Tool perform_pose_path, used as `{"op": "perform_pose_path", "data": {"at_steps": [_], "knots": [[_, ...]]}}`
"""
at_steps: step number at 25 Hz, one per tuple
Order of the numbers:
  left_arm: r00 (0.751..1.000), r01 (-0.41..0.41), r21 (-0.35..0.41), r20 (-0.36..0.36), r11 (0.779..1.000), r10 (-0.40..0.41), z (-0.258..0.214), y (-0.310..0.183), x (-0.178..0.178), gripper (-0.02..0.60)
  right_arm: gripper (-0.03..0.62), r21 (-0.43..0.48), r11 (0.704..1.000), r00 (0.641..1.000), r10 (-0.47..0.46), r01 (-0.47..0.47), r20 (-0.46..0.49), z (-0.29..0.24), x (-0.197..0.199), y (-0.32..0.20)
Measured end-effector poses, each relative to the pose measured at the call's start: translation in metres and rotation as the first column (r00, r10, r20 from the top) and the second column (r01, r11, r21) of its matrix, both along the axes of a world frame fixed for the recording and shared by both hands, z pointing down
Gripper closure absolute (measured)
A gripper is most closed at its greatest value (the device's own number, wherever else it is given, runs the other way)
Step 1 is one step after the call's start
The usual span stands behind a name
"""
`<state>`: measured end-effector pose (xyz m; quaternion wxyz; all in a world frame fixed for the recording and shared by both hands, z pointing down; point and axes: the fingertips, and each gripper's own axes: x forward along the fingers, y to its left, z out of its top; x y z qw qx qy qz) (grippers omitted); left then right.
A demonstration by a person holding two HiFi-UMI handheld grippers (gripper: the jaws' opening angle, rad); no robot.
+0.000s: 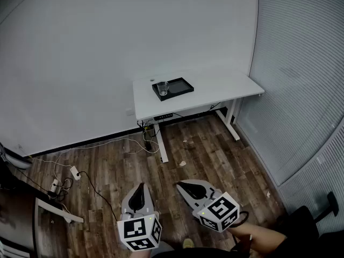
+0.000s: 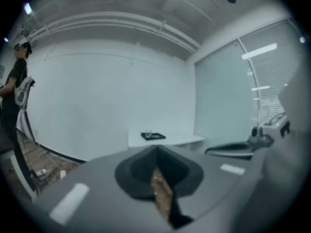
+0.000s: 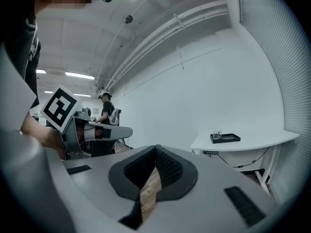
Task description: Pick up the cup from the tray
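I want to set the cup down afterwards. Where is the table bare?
The widest bare patch of the table lies right of the tray, out to the table's right end. A bare strip runs along the front edge. Left of the tray the margin is narrow. The cup stands in the tray's left end.

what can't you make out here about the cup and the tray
- Clear cup at the left end of the black rectangular tray: too small and far in the head view to tell whether it holds anything.
- The same cup in both gripper views: a distant speck, so its material and rim are unreadable.
- Space under the white desk: mostly hidden by the desktop in the head view.
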<state>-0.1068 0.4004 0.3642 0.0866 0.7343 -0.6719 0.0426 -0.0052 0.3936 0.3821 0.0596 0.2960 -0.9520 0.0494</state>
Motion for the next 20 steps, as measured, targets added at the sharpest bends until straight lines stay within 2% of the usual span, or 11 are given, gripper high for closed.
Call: {"op": "perform_pose_path", "data": {"at_steps": [11,14,20], "knots": [[1.000,-0.008,-0.019,0.003,1.000,0.008,0.005,0.004,0.002,0.581,0.580,-0.032,0.992,0.989,0.126,-0.123,0.075,-0.002,0.035,-0.020],[1.000,0.008,-0.019,0.022,1.000,-0.008,0.004,0.007,-0.003,0.581,0.580,-0.048,0.988,0.985,0.150,-0.147,0.090,-0.001,0.045,-0.022],[0.999,0.026,0.003,0.041,1.000,-0.026,0.001,0.000,-0.011,0.581,0.580,-0.042,0.991,0.988,0.127,-0.124,0.084,0.003,0.044,-0.027]]}}
